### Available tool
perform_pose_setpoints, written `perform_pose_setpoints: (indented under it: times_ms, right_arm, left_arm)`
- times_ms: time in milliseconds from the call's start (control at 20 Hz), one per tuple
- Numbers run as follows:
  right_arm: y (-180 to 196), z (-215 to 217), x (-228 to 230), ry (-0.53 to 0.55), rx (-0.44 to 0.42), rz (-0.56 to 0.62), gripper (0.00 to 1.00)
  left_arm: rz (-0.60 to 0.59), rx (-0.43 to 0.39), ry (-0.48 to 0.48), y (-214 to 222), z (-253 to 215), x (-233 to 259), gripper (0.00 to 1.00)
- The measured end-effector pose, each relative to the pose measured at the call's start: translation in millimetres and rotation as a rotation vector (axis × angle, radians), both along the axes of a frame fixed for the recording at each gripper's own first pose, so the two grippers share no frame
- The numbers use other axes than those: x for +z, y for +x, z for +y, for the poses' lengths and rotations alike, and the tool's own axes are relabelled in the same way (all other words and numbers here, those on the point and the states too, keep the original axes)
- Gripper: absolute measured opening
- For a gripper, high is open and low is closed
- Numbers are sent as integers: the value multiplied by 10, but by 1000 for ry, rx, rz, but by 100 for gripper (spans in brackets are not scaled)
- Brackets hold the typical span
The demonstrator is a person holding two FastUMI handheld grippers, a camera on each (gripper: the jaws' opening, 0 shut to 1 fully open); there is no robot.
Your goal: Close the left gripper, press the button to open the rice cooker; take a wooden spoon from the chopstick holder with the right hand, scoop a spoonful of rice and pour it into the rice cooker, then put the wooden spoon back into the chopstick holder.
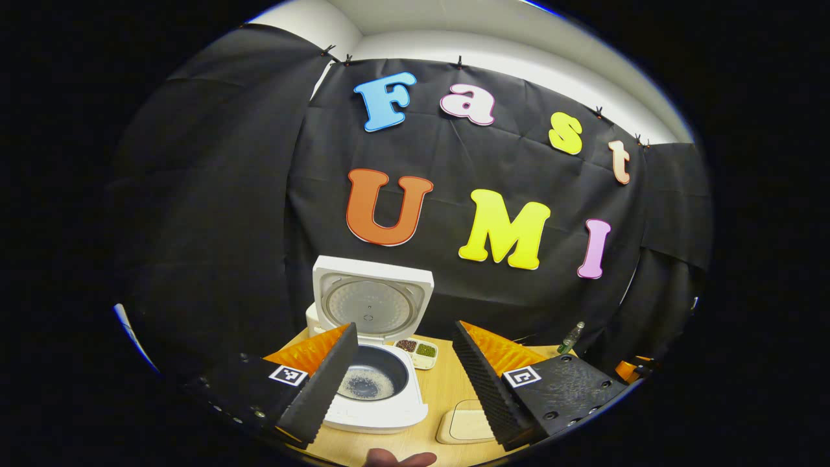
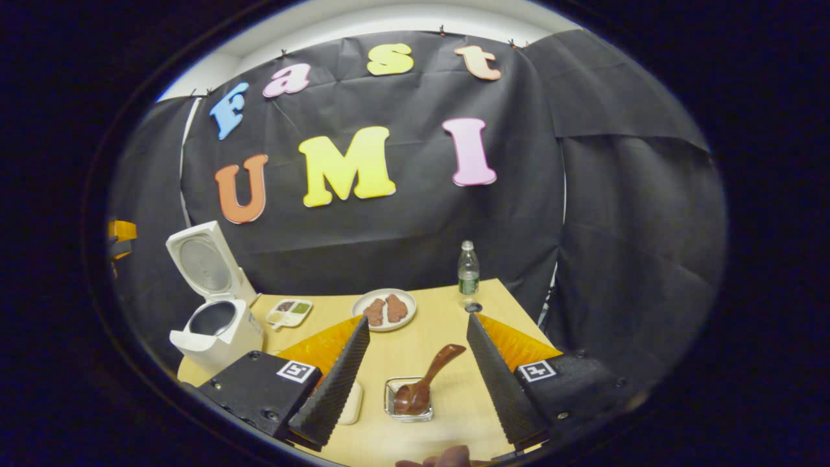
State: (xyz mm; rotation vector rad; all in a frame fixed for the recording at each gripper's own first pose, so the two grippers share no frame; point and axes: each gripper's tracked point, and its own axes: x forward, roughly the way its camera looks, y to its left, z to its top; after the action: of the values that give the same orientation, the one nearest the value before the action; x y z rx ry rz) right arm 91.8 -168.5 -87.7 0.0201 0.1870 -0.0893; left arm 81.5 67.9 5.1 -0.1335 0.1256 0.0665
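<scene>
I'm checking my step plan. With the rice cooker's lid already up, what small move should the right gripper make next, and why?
Probably ease the right gripper forward and down to the brown wooden spoon, whose handle leans out of the small clear holder between its open fingers; the white rice cooker stands open.

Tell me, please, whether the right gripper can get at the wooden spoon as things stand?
Probably yes: the right gripper is open, and the wooden spoon lies between its fingers in the small holder, handle free, nothing on the table in between.

White rice cooker, brown wooden spoon, pale wood table, green-labelled bottle.
</scene>
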Motion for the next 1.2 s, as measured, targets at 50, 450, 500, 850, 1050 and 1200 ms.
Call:
perform_pose_setpoints:
  times_ms: [50, 450, 500, 850, 1050, 1200]
  right_arm:
    - [-23, 94, 120, -4, 13, -18, 97]
    - [27, 701, 426, 31, 86, -54, 97]
    - [28, 739, 419, 29, 93, -48, 99]
    - [-27, 627, 269, 38, 41, -3, 97]
    - [-116, 427, 158, 39, -35, 27, 97]
    - [-186, 347, 58, 52, -83, 51, 96]
  left_arm:
    - [-7, -2, 5, 26, 10, 62, 94]
    - [-38, 26, 13, 793, 416, 472, 94]
    - [-26, 36, 12, 942, 485, 468, 94]
    - [50, 88, 13, 1919, 747, 39, 94]
    - [46, 116, 13, 2272, 867, -129, 94]
    - [34, 141, 28, 2425, 951, -176, 96]
